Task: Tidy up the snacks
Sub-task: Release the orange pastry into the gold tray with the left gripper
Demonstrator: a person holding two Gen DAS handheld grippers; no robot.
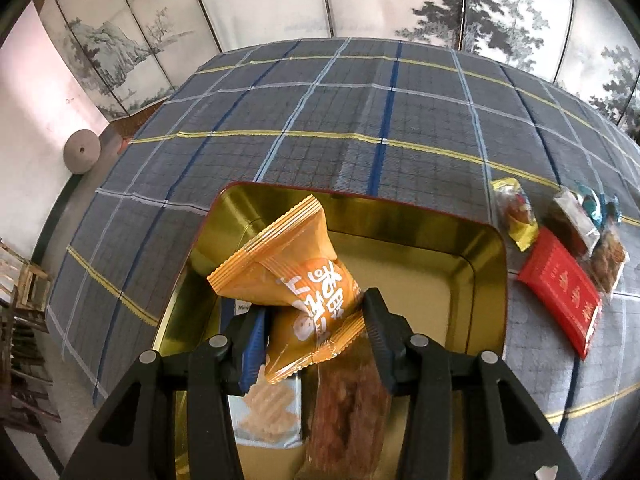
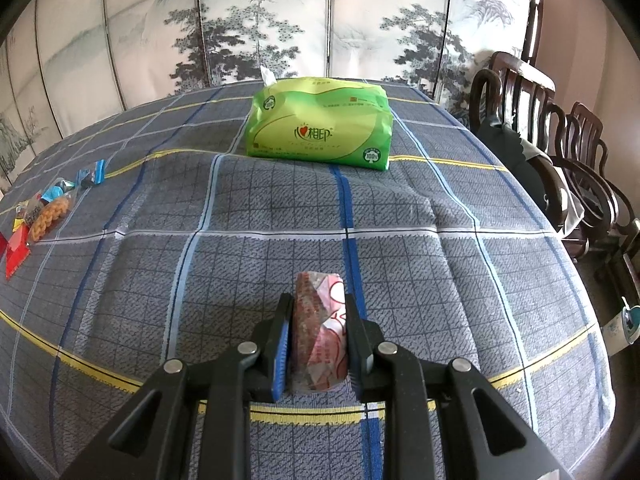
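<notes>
1. The left gripper is closed on an orange snack packet, held above the gold tin.
2. A wafer packet and a brown snack bar are seen inside the tin.
3. The right gripper is clamped on a pink-and-white wrapped snack over the plaid tablecloth.
4. More snacks, including a red packet, are laid just beside the tin; a green tissue pack sits farther back.
</notes>
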